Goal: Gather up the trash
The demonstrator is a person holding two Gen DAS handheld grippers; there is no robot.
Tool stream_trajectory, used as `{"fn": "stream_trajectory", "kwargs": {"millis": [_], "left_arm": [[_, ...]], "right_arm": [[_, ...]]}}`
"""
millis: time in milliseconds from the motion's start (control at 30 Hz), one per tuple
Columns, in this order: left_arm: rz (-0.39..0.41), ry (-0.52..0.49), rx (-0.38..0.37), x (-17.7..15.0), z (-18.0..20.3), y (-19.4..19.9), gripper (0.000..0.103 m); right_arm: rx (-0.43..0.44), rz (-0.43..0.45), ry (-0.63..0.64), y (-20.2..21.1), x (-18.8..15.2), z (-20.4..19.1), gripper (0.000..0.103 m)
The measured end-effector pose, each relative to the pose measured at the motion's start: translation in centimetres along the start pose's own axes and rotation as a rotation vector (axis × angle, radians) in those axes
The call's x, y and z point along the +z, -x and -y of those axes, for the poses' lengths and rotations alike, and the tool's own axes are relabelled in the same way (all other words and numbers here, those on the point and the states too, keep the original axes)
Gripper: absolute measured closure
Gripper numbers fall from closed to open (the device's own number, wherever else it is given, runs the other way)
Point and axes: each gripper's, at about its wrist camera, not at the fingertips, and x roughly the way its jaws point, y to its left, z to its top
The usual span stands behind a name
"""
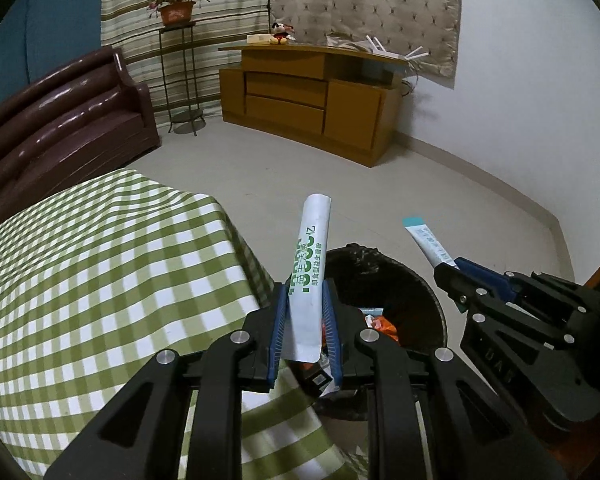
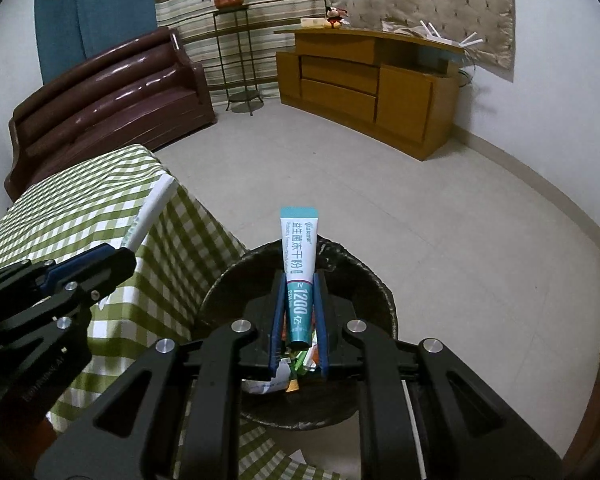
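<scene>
The left tongs [image 1: 306, 300] point forward and down, their blue pads pinched on a white sachet [image 1: 310, 276] that stands up between them. The right tongs [image 2: 299, 300], just beside them to the right, tilt down likewise and clamp a teal-and-white sachet [image 2: 299, 264], which rises past their tips.

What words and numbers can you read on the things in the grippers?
"益生菌冻干粉" – teal and white sachet held in the right gripper.
"1200亿" – lower teal part of the same sachet.
"12" – white sachet with green print held in the left gripper, seen upside down.
The big green characters on the white sachet are upside down and too blurred to read.
The embossed letters on the gripper bodies are too faint to read.
</scene>
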Motion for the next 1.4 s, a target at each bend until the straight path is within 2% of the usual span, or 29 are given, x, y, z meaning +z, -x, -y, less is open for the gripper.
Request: {"fn": "stream_trajectory", "kwargs": {"millis": [100,133,233,300,533,733,833,1033,1200,1400], "left_arm": [[-0.003,0.004,0.002,0.0,0.1,-0.3,0.082],[-0.004,0.006,0.004,0.2,0.3,-0.4,0.079],[-0.001,0.017,0.016,0.0,0.2,-0.4,0.062],[0.003,0.028,0.019,0.2,0.1,-0.4,0.061],[0.025,0.038,0.039,0.0,-0.3,0.4,0.045],[0.048,0.055,0.051,-0.4,-0.6,1.9,0.038],[0.062,0.054,0.063,-0.7,-0.5,2.8,0.033],[0.082,0.070,0.084,-1.5,-0.5,5.0,0.030],[0.100,0.081,0.106,-1.9,-0.7,6.5,0.027],[0.126,0.096,0.130,-2.6,-1.1,8.6,0.025]], "right_arm": [[-0.004,0.010,-0.017,0.1,0.1,0.4,0.079],[-0.007,0.014,-0.019,0.1,0.1,0.6,0.077],[-0.013,0.023,-0.027,0.1,0.4,1.0,0.072],[-0.017,0.030,-0.025,0.3,0.4,1.0,0.070],[-0.032,0.055,-0.019,1.4,0.7,0.6,0.066],[-0.046,0.077,-0.017,2.9,0.5,0.7,0.063],[-0.051,0.091,-0.016,4.0,0.1,0.9,0.059],[-0.060,0.112,-0.003,5.8,-0.3,0.5,0.058],[-0.062,0.130,0.009,7.2,-0.6,0.0,0.052],[-0.065,0.154,0.028,8.7,-1.0,-0.5,0.050]]}}
